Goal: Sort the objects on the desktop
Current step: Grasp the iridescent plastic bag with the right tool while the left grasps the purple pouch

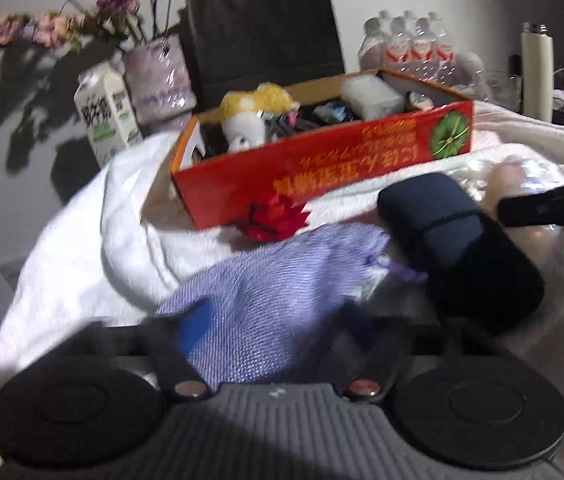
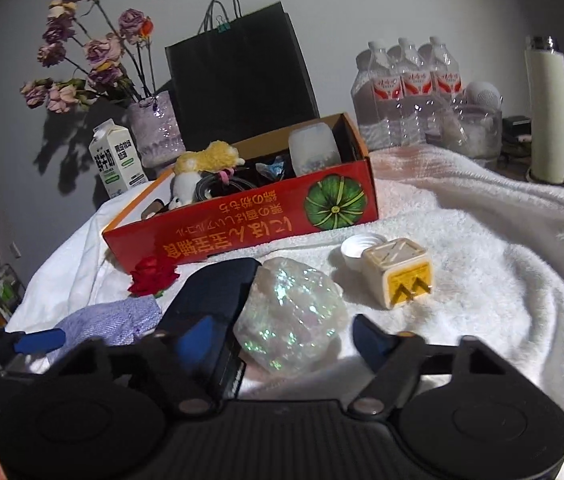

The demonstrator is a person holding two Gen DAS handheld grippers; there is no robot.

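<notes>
A purple mesh pouch (image 1: 274,280) lies on the white towel (image 1: 94,248) and fills the gap of my left gripper (image 1: 276,320), whose fingers are shut on it. Beside it sit a dark navy case (image 1: 453,248) and a red paper flower (image 1: 274,220). My right gripper (image 2: 282,332) stands open around an iridescent wrapped lump (image 2: 293,316), a little towel showing at its right finger. The navy case (image 2: 214,292) lies against the left finger. A cream plug cube (image 2: 397,272) and a white cap (image 2: 355,250) lie further right. The red cardboard box (image 2: 242,228) behind holds several items.
Behind the box stand a milk carton (image 2: 116,162), a vase of dried flowers (image 2: 158,132), a black paper bag (image 2: 238,84), a pack of water bottles (image 2: 405,92) and a white flask (image 2: 547,112). The towel (image 2: 501,280) hangs off the table at the left.
</notes>
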